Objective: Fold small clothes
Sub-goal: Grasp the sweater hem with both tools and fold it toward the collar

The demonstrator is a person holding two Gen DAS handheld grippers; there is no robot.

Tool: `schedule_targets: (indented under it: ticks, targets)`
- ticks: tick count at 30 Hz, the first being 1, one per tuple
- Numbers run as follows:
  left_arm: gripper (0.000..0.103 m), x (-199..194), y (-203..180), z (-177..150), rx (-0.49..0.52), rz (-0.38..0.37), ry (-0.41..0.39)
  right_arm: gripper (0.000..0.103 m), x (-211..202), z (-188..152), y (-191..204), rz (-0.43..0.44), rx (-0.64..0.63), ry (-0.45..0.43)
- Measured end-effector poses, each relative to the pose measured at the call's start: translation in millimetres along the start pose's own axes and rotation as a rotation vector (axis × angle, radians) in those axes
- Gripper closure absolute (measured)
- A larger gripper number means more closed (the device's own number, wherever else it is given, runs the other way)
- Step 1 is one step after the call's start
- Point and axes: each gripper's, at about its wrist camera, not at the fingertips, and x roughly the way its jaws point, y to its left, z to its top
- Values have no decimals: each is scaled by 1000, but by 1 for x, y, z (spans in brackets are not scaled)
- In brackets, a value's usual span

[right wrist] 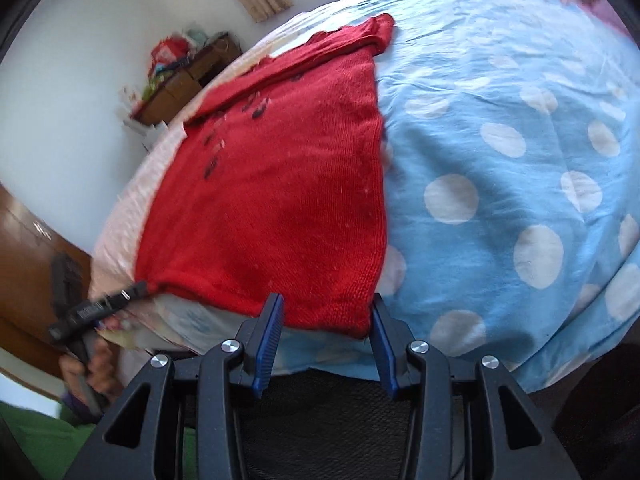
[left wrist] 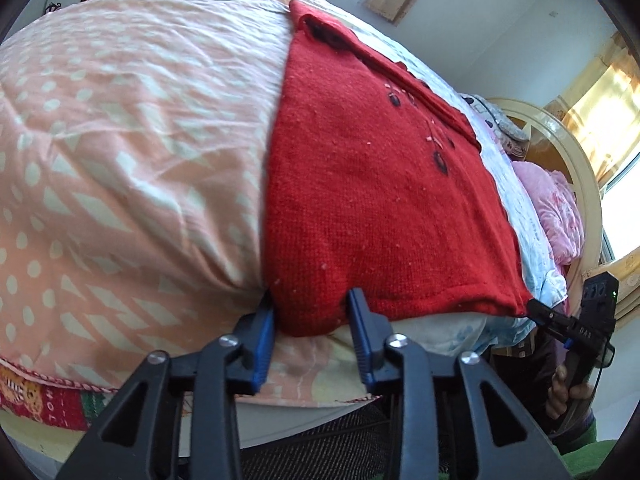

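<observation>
A red knitted sweater [left wrist: 360,200] [right wrist: 272,200] with dark buttons lies flat on the bed, its hem toward me. In the left wrist view, my left gripper [left wrist: 311,298] straddles the hem's left corner. The knit fills the gap between the blue pads [left wrist: 264,332], which touch it on both sides. In the right wrist view, my right gripper [right wrist: 326,300] holds the hem's right corner the same way, with fabric from pad to pad. Each gripper shows in the other's view, its tip at a hem corner: the right gripper [left wrist: 534,307] and the left gripper [right wrist: 134,291].
The bed has a pink patterned cover [left wrist: 120,140] left of the sweater and a blue dotted cover [right wrist: 500,160] to its right. A cream headboard [left wrist: 560,140] and a pink pillow [left wrist: 560,208] lie beyond. A hand [left wrist: 564,396] holds the right gripper's handle. A wooden cabinet [right wrist: 188,76] stands by the wall.
</observation>
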Motion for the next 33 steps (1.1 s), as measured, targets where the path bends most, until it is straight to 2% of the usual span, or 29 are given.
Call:
schedule_targets:
  ticks: [2,3,4,6,9,14,17,21,24,27,28,29,31,33]
  targets:
    - [81,-1,-2,0,20,1,1,61,3,4,-4,31,29,4]
    - [84,-3,-6,-1,43,3,2,84,5,5,-3,30,26,10]
    - [87,-5,-10,-1,69,8,0,97,7,7,0,21,13,21]
    - [88,-10,-21,0,130,20,-19,96,12,10,5,12,-17,59]
    - [88,-20,-32,12,175,8,-50,96,6,19,10,60,-29,69]
    - [88,-27,-47,61,178,-44,-103,96,-13,69,8,223,25,-31]
    - [88,-20,-52,102,151,-67,-116,96,-11,109,8,263,36,-88]
    - [88,5,-49,151,123,-15,-121,96,16,159,0,212,52,-121]
    - [87,29,-38,176,79,38,-74,96,45,181,-12,150,95,-109]
    - [79,41,-31,193,66,60,-51,93,72,194,-27,100,149,-89]
    - [70,40,-29,196,61,64,-55,92,77,196,-31,97,171,-91]
    - [59,36,-26,199,58,67,-66,90,82,196,-36,96,195,-86]
    - [46,20,-19,201,59,91,-124,89,85,195,-44,105,235,-81]
    - [42,7,-13,199,74,105,-167,84,81,193,-48,130,261,-92]
